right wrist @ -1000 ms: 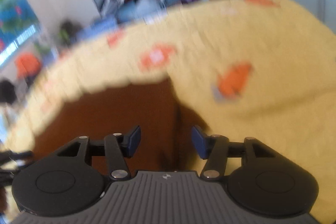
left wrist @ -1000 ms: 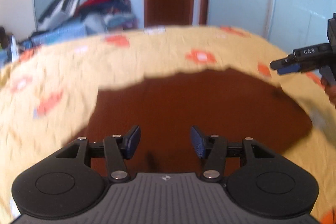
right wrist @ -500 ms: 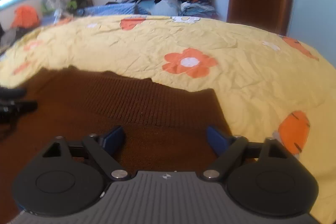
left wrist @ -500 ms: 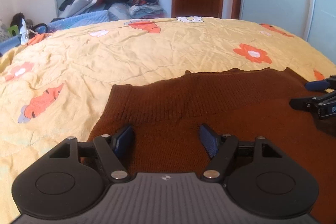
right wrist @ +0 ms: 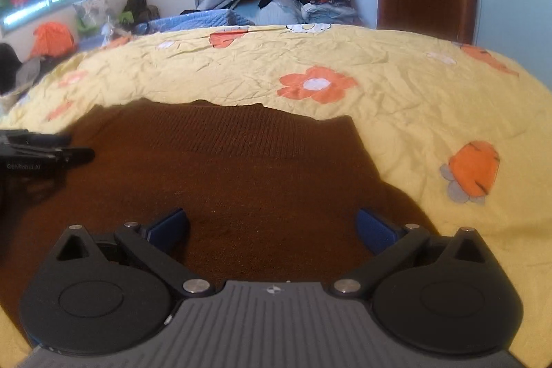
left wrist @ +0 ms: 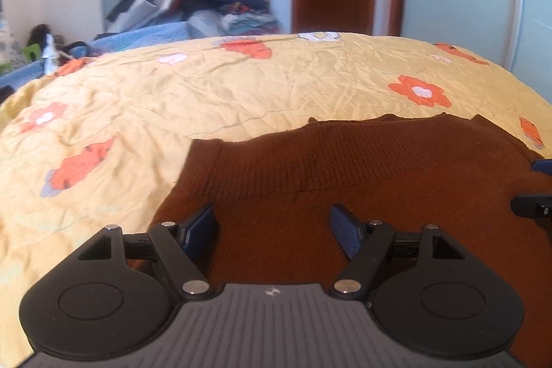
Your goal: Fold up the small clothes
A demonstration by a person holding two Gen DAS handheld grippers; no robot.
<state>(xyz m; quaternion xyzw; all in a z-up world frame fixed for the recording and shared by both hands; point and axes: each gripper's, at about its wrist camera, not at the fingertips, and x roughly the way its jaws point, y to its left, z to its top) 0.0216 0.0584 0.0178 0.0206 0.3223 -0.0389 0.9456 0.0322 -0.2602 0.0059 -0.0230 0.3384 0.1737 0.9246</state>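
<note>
Two hand-held grippers, left hand-held gripper (left wrist: 272, 226) and right hand-held gripper (right wrist: 270, 228), jaws just opened and spread, nothing pinched, brown sweater (left wrist: 362, 168) laid flat on bed (left wrist: 241, 92).

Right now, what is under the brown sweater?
The brown sweater lies flat on the yellow flowered bedspread, which shows around its edges. Whatever lies beneath the knit itself is covered and cannot be seen.

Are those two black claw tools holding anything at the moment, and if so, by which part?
Nothing is held. The left gripper and right gripper have just been opening; their jaws stand apart over the brown knitted sweater, which lies flat on the yellow flowered bedspread.
</note>
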